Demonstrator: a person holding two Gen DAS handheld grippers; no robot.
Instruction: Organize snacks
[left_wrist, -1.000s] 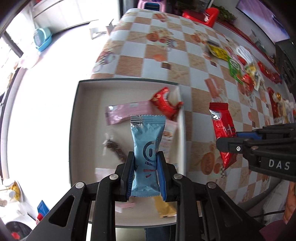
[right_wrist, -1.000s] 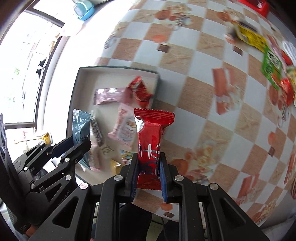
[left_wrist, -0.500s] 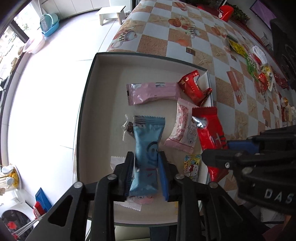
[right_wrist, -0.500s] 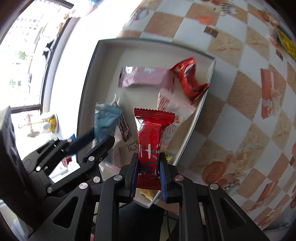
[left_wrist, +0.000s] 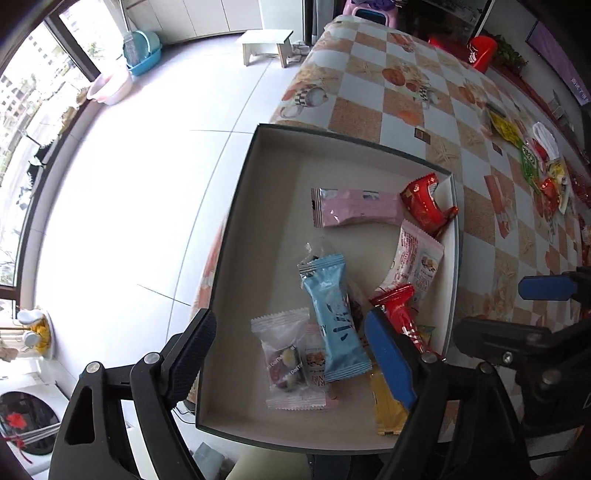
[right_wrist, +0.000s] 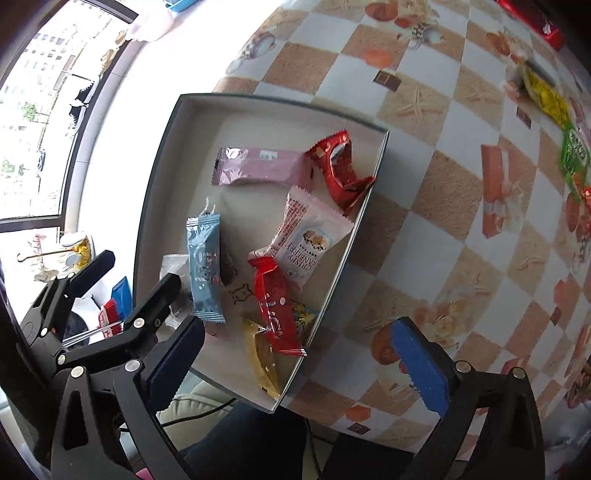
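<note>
Since half a second ago both packets have left the grippers: the blue snack packet (left_wrist: 334, 317) and the red snack packet (right_wrist: 277, 304) now lie inside the shallow box (left_wrist: 236, 229), side by side among the other snacks. The left gripper (left_wrist: 291, 363) is spread wide above the near part of the box and holds nothing. The right gripper (right_wrist: 295, 363) is also spread wide and empty, over the right edge of the box. The box stands on the checkered bench (right_wrist: 424, 206), at its left edge. A pink packet (left_wrist: 356, 211) lies further back in the box.
</note>
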